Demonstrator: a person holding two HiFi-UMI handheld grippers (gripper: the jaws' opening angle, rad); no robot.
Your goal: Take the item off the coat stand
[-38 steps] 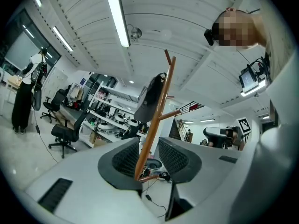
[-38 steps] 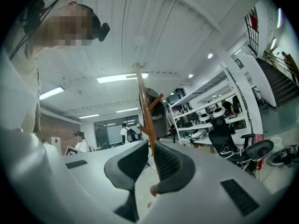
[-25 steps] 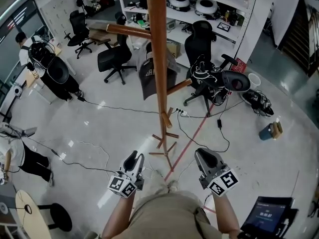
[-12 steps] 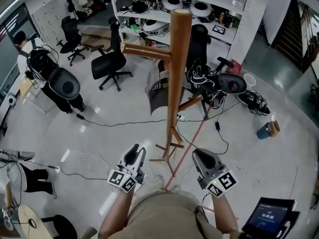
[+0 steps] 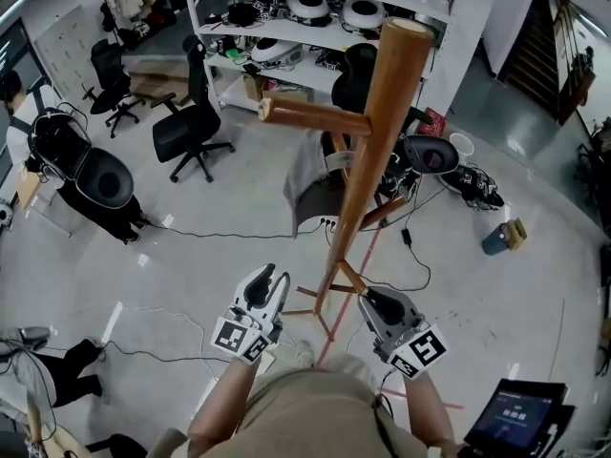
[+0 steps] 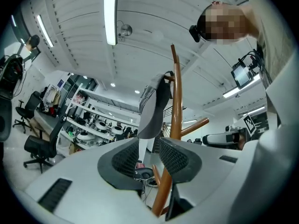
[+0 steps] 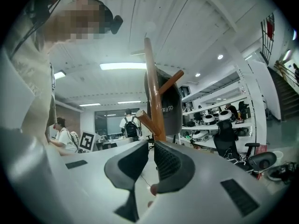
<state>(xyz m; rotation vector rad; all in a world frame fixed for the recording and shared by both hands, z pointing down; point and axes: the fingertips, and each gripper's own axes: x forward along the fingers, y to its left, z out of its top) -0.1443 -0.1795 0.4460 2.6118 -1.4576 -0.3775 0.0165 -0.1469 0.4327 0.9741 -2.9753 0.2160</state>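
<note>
Grey workshop floor [image 5: 191, 256] dotted with office chairs [image 5: 186, 127] surrounds the wooden coat stand [image 5: 374, 132], and the item you want, a grey garment [image 5: 307, 175], hangs high on the stand's far side, draped from an upper peg so it falls beside the pole. You hold the left gripper [image 5: 270, 281] and right gripper [image 5: 372, 300] low, either side of the stand's foot, both empty: the left jaws have just been opening a little and stand moderately apart, the right jaws keep a narrow gap, likely readied for reaching up and round
</note>
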